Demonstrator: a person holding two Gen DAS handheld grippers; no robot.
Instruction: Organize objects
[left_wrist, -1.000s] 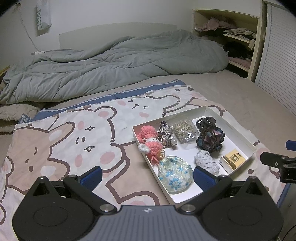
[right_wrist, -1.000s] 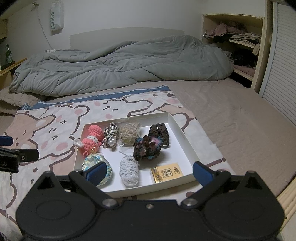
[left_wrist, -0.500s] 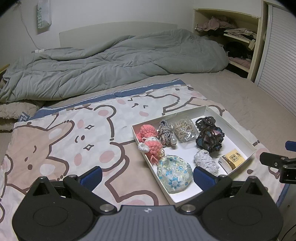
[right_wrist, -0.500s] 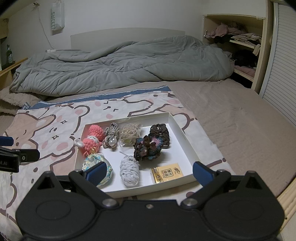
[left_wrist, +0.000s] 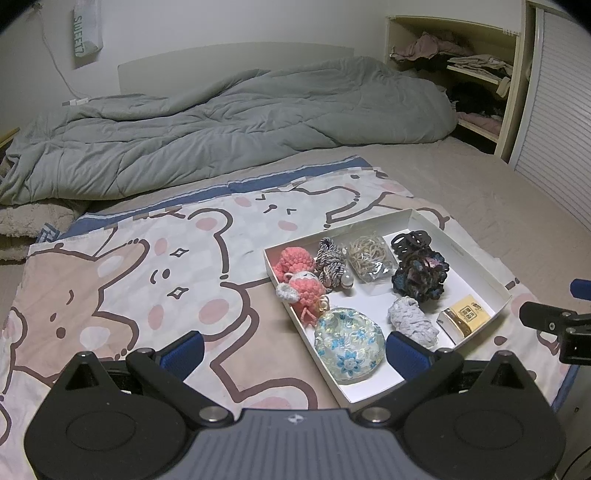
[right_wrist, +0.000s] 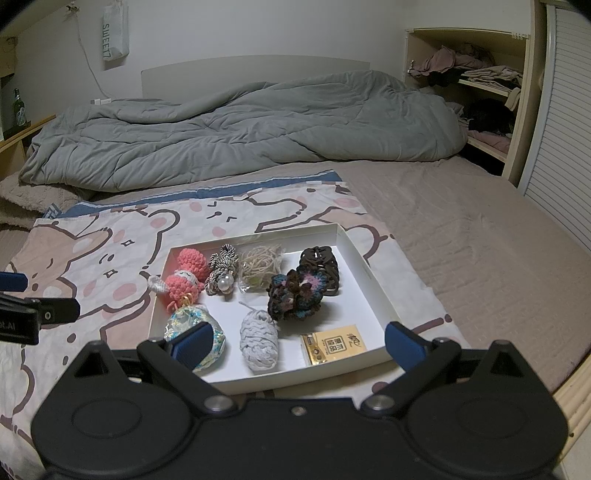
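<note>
Against the frames from a second before, almost nothing had changed: the left wrist view had drifted a little, so the white tray (left_wrist: 476, 264) sat slightly lower and nearer, while every item in it lay where it had been. The tray rested on the bear-print blanket (left_wrist: 155, 266) spread over the bed, well in front of the bunched grey duvet (left_wrist: 229, 122).

In the right wrist view the tray's (right_wrist: 364, 266) long axis ran left to right; in the left view it ran diagonally, from near left to far right. The grey scrunchie (right_wrist: 258, 338) lay with its length pointing away from the camera, and the yellow packet (right_wrist: 334, 345) lay flat at the near right corner.

Both tools were spread wide and held nothing. The left hand-held gripper (left_wrist: 293, 350) hovered at the tray's near left corner, and its right blue pad overlapped the grey scrunchie (left_wrist: 412, 321). The right hand-held gripper (right_wrist: 295, 341) hovered at the near edge, its left pad hiding part of the floral pouch (right_wrist: 194, 326). The packet's print was too small to read.
</note>
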